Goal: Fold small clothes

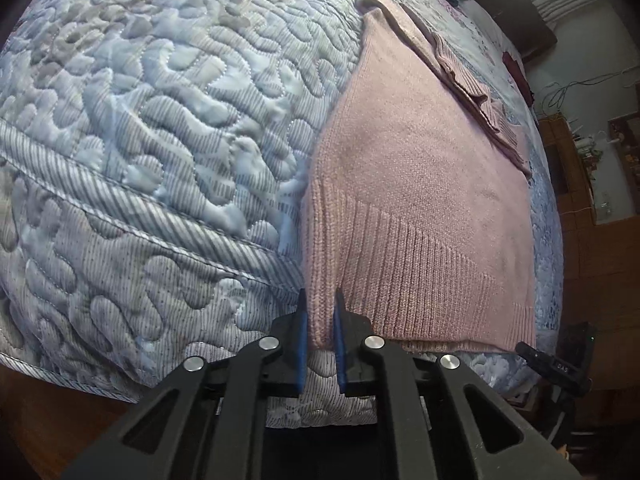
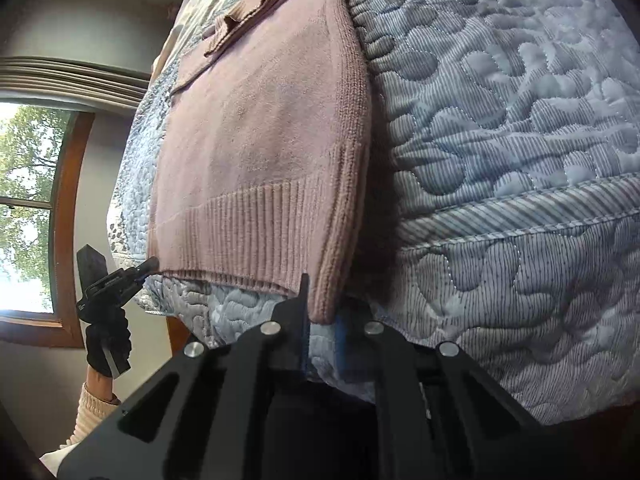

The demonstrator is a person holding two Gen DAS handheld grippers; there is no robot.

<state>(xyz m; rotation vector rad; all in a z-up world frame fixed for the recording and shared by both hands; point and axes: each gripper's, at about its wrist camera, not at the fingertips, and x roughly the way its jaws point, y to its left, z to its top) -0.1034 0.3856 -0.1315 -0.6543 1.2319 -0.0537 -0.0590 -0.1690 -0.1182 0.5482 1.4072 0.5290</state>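
Each hand-held gripper, left (image 1: 321,320) and right (image 2: 322,312), was clamped on the pink sweater (image 1: 420,184) hem, on the quilted bed (image 1: 140,140).

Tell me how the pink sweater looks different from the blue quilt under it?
The pink sweater is one plain colour with straight knitted ribs along its hem; the blue quilt is striped with puffy, wiggly stitching. The sweater is small and lies on top; the quilt spreads far wider beneath. Both look soft. The left gripper and right gripper each pinch a hem corner.

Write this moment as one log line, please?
stage: fold start | left gripper: shut on sweater hem corner | right gripper: shut on opposite corner | surface: quilt
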